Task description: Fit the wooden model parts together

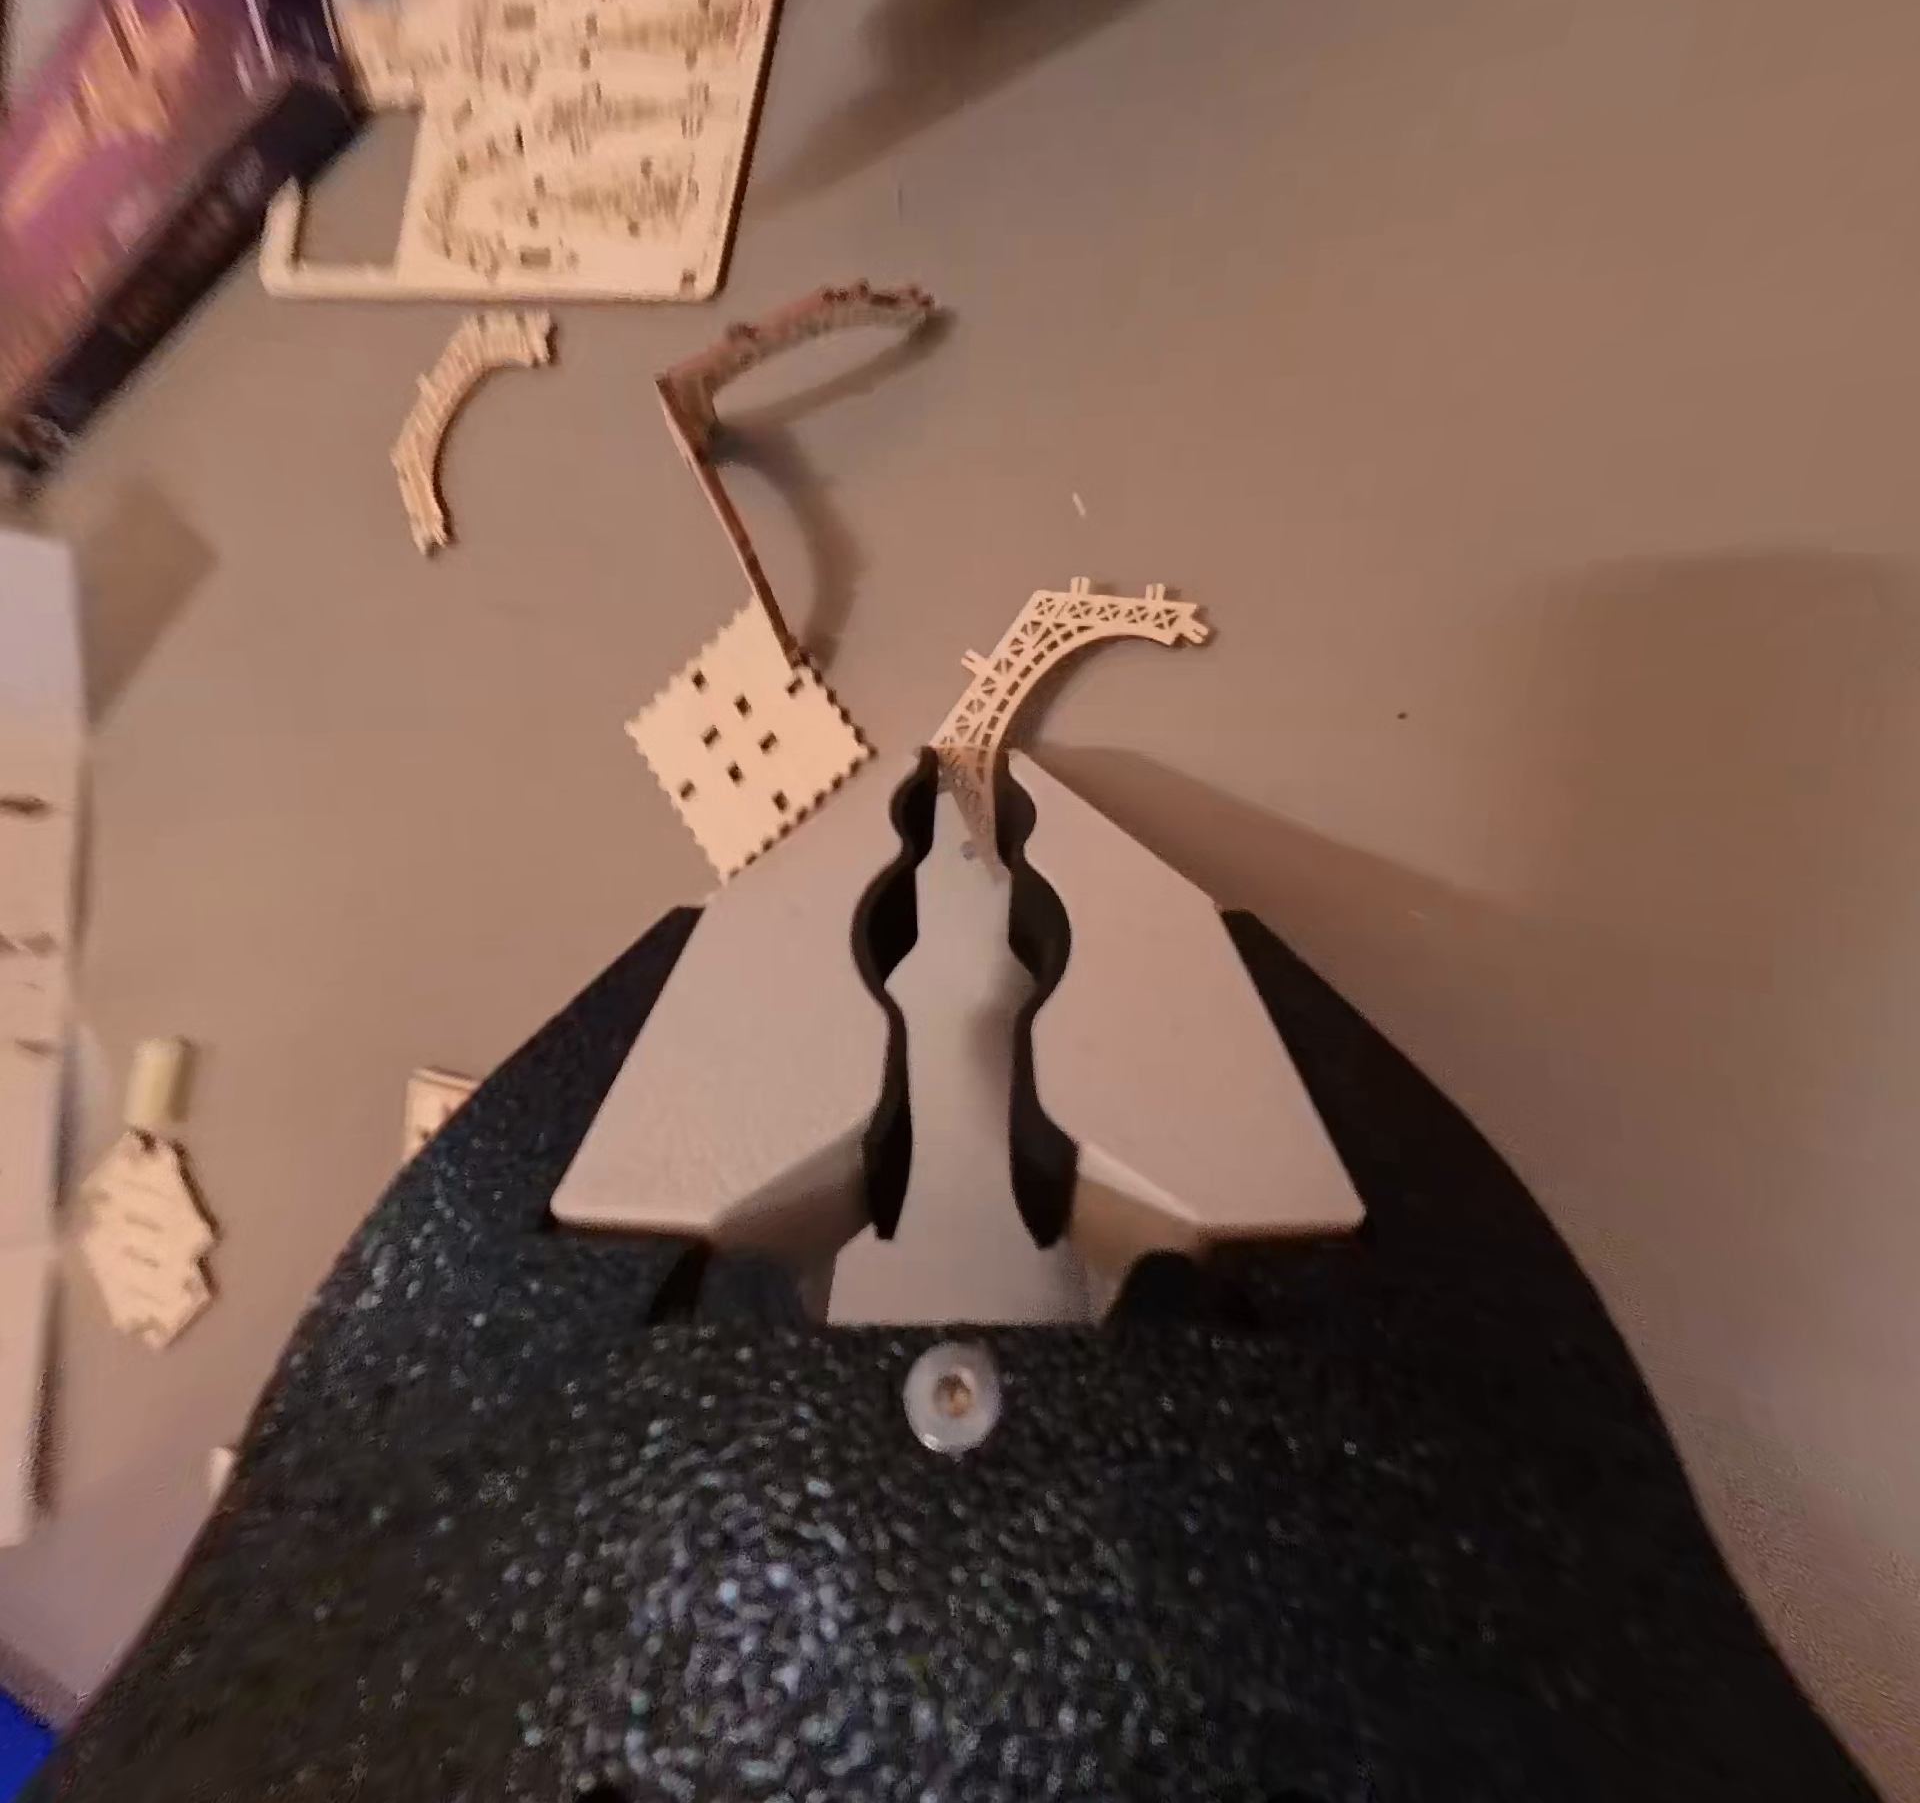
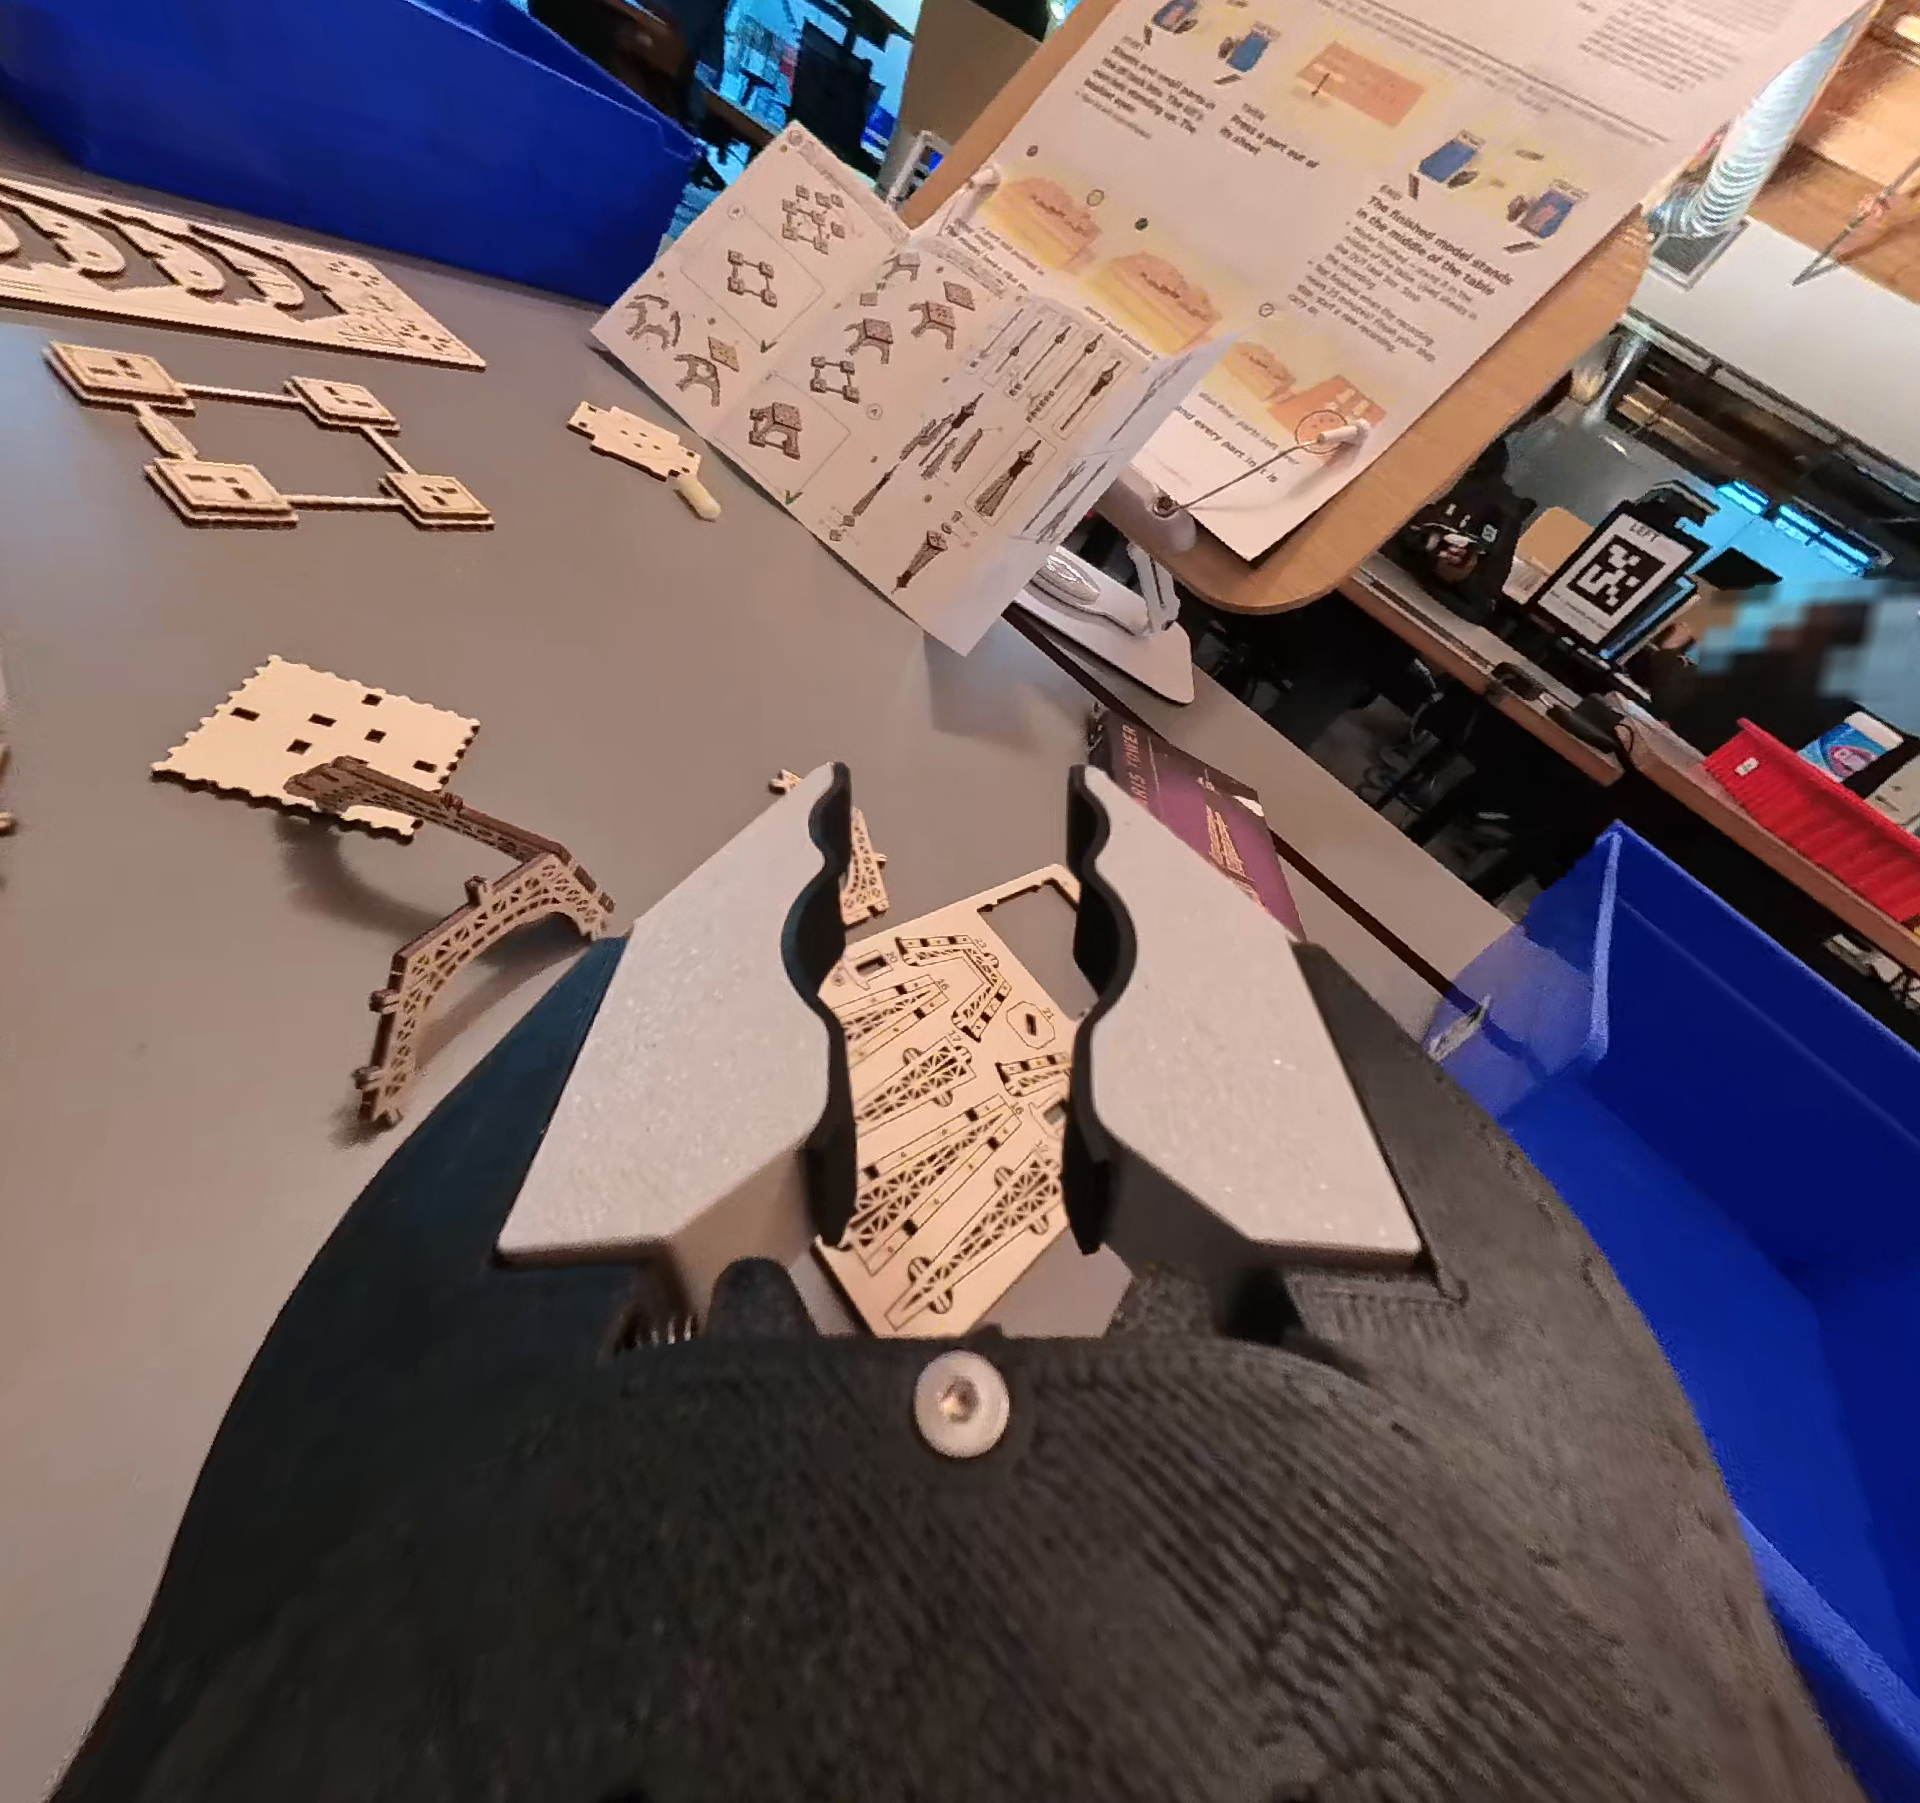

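Observation:
In the left wrist view my left gripper (image 1: 971,787) is shut on the lower end of a pale curved lattice leg piece (image 1: 1070,673) and holds it above the grey table. To its left lies a square slotted wooden plate (image 1: 743,751) with two joined lattice arches (image 1: 727,465) standing at its edge. In the right wrist view the plate (image 2: 312,725) and arches (image 2: 468,922) lie left of my right gripper (image 2: 961,808). That gripper is open and empty, above a sheet of uncut lattice parts (image 2: 956,1078).
A loose curved piece (image 1: 468,423), a parts sheet (image 1: 561,91) and a purple box (image 1: 135,122) lie at the far left. A square base frame (image 2: 281,444), an open instruction booklet (image 2: 883,371) and a blue bin (image 2: 1714,1182) at the right edge surround the work area. Measured from the fingertips, the plate (image 2: 312,725) is 5 cm or so from the left gripper and 12 cm from the right. It turns up in the left wrist view (image 1: 735,766) as well.

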`<state>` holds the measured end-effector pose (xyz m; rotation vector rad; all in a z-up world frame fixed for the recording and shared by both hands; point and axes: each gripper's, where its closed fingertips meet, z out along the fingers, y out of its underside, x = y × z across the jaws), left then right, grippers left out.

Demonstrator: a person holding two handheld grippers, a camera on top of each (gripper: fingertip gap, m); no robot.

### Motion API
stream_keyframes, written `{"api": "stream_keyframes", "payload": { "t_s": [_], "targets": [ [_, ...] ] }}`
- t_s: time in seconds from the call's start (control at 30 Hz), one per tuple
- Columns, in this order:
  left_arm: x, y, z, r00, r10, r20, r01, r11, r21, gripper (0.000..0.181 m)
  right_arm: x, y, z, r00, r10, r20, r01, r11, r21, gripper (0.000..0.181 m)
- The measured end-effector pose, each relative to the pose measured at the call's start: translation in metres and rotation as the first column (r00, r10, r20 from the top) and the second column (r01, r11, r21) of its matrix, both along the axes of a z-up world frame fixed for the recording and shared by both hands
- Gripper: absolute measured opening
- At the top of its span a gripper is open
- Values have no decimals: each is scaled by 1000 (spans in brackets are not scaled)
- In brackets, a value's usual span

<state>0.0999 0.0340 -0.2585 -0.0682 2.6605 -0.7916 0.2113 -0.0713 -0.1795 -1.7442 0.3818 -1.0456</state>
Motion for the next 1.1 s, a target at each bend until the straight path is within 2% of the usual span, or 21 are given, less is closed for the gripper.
{"api": "stream_keyframes", "payload": {
  "t_s": [0.03,0.13,0.23,0.3,0.4,0.47,0.57,0.67,0.73,0.83,1.03,1.1],
  "targets": [
    [0,-3,4,998,-50,41,51,999,-17,8,-1,2,0,1000,8,4,-8,1000,-3,40],
    [-2,-14,19,960,-207,187,225,971,-81,8,-7,12,-4,998,60,-5,-60,998,-28,40],
    [7,-18,38,901,-236,364,307,940,-150,7,-20,26,-8,986,161,-41,-163,985,-56,41],
    [14,-17,44,877,-220,427,319,931,-176,7,-33,34,-12,963,230,-140,-243,966,-84,44],
    [17,-17,45,843,-240,482,355,920,-163,7,-60,45,-20,885,277,-374,-324,944,-67,53],
    [20,-19,43,796,-273,540,388,915,-111,8,-76,56,-23,854,299,-426,-344,938,-33,54],
    [21,-22,37,719,-339,606,440,898,-21,8,-88,67,-39,833,242,-497,-304,951,-46,59],
    [26,-22,31,668,-364,649,439,897,50,8,-92,76,-35,880,165,-445,-201,979,-35,63],
    [28,-23,31,651,-355,671,430,901,59,8,-92,79,-30,926,85,-367,-109,993,-45,55],
    [23,-29,30,663,-356,659,455,890,23,8,-86,71,-32,969,-70,-238,36,989,-142,46],
    [18,-39,39,681,-325,656,483,873,-70,8,-90,62,-52,971,-180,-160,129,950,-284,37],
    [17,-42,39,693,-325,643,492,865,-93,8,-91,61,-56,969,-202,-139,148,933,-328,26]
  ]
}}
